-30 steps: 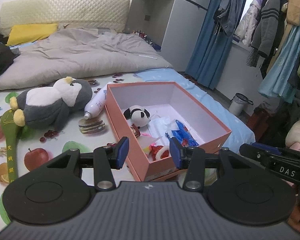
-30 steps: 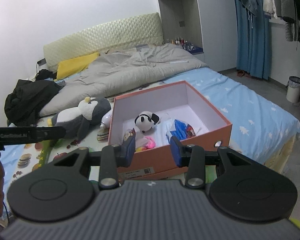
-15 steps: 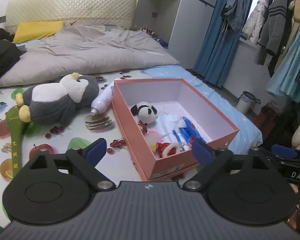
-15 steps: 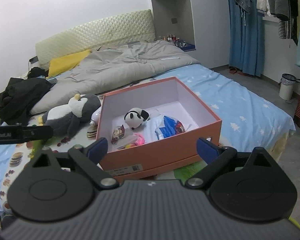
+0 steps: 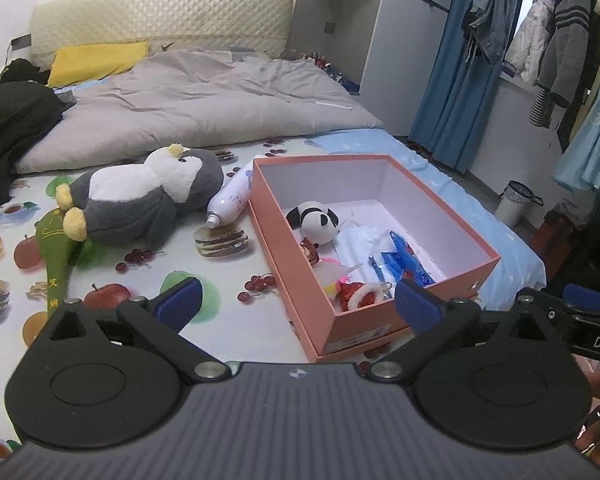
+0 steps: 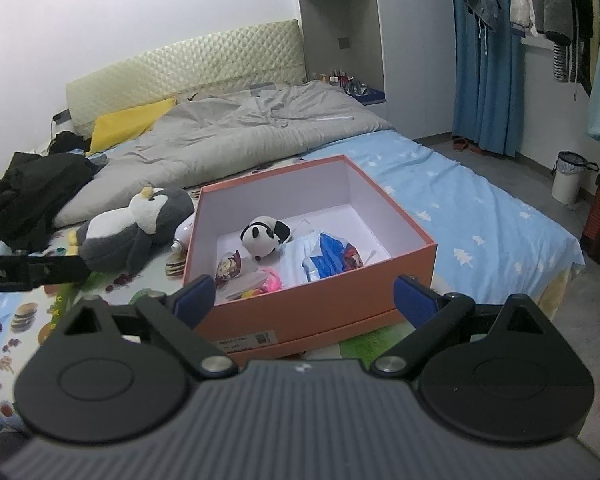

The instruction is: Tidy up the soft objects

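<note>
Eyeing the penguin plush (image 5: 140,196) on the bed: light, squishy, so I'd pinch its fat belly. Left claw (image 5: 298,306) and right claw (image 6: 306,298) have just spread wide, both empty.

orange box (image 5: 364,322), grey-white penguin (image 5: 140,204)

This is a home bedroom. A wide bed (image 6: 460,216) with a quilted cream headboard (image 6: 188,64) fills the room, a rumpled grey duvet (image 6: 252,132) and a yellow pillow (image 6: 132,120) at the headboard end. Beside the headboard stands a grey built-in wardrobe (image 6: 412,60). Past the wardrobe, blue curtains (image 6: 488,72) and hanging jackets (image 5: 556,40) line a window, with a small waste bin (image 6: 568,178) on the floor below.
</note>
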`<state>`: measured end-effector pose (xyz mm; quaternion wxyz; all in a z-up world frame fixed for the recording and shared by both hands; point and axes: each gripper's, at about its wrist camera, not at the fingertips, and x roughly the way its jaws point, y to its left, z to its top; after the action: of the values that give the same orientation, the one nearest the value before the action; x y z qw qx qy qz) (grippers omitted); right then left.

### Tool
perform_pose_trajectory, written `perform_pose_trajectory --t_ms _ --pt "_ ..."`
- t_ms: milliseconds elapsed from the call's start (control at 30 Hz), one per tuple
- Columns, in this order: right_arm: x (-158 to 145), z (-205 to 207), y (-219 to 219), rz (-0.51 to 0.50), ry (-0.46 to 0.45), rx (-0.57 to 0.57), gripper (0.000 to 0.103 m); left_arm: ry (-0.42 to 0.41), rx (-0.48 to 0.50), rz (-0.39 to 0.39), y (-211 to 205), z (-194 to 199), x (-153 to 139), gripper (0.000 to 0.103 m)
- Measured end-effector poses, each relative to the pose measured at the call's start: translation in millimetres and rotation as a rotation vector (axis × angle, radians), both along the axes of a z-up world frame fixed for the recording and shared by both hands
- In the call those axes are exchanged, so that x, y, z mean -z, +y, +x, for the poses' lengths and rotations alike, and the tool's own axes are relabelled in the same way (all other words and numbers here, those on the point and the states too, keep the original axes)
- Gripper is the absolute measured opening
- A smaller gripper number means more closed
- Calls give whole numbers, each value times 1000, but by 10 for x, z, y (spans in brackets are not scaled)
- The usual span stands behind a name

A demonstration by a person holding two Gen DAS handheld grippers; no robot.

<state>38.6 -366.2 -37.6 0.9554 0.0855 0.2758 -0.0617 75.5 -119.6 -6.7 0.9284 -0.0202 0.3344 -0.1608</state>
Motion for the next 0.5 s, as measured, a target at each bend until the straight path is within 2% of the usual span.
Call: perform_pose_trajectory --t_ms 500 --pt "1 4 12 -3 -7 4 98 2 24 6 -45 -32 15 103"
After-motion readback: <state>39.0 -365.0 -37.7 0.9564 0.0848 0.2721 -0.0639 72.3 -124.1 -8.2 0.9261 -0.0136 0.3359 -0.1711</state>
